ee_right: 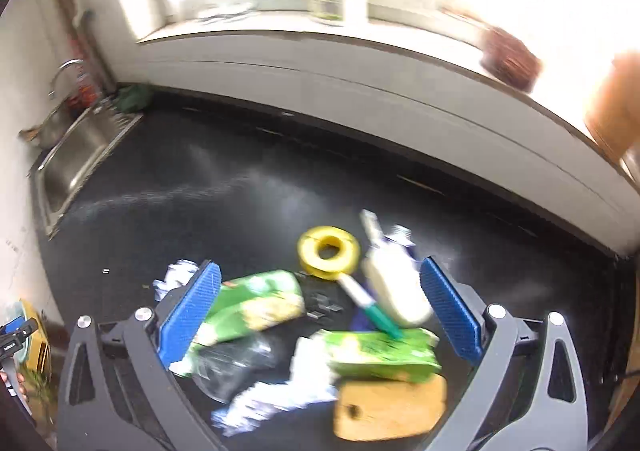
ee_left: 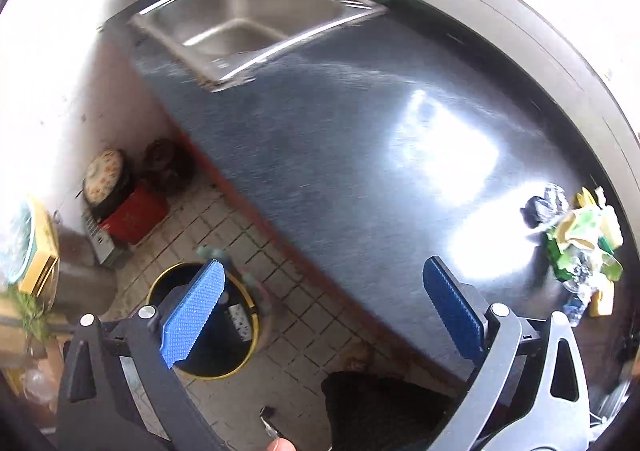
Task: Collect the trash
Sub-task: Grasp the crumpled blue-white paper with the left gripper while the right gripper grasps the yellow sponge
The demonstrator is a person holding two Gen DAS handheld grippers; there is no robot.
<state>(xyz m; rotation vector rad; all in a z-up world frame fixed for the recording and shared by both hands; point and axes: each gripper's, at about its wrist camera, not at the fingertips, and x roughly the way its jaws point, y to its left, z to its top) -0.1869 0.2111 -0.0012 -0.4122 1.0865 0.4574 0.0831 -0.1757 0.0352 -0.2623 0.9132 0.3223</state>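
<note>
Risks, left to right:

- Bin (ee_left: 208, 325) — a round black bin with a yellow rim, seen on the tiled floor below the counter edge. A miss is judged likely if a piece is let go from counter height, since the opening is narrow and sits beside the counter, not under it.
- Left gripper (ee_left: 320, 315) — jaws spread wide, nothing held. It hangs over the counter edge, well apart from the trash; no hazard is judged from it for now.
- Trash pile (ee_right: 312, 331) — lying on the dark counter (ee_right: 240, 171), near its front edge and well apart from the sink (ee_right: 76, 155).
- Right gripper (ee_right: 320, 311) — jaws spread wide, nothing gripped, poised over the pile. With so many pieces touching between the pads, two may be pinched at once and one dropped on the way to the bin.

Appearance of the trash, left to right:

- crumpled white-and-blue wrapper (ee_right: 176, 279)
- two green snack bags (ee_right: 256, 307), flattened and slippery-looking
- clear crushed plastic (ee_right: 232, 367)
- yellow ring-shaped spool (ee_right: 328, 251)
- green-and-white pen-like stick (ee_right: 372, 309), lying partly over the right-hand bag
- pale squeezed tube or pouch (ee_right: 396, 287) — likely to roll or slide
- tan flat piece with a hole (ee_right: 392, 407), nearest the camera; its material cannot be told through the blur
</note>
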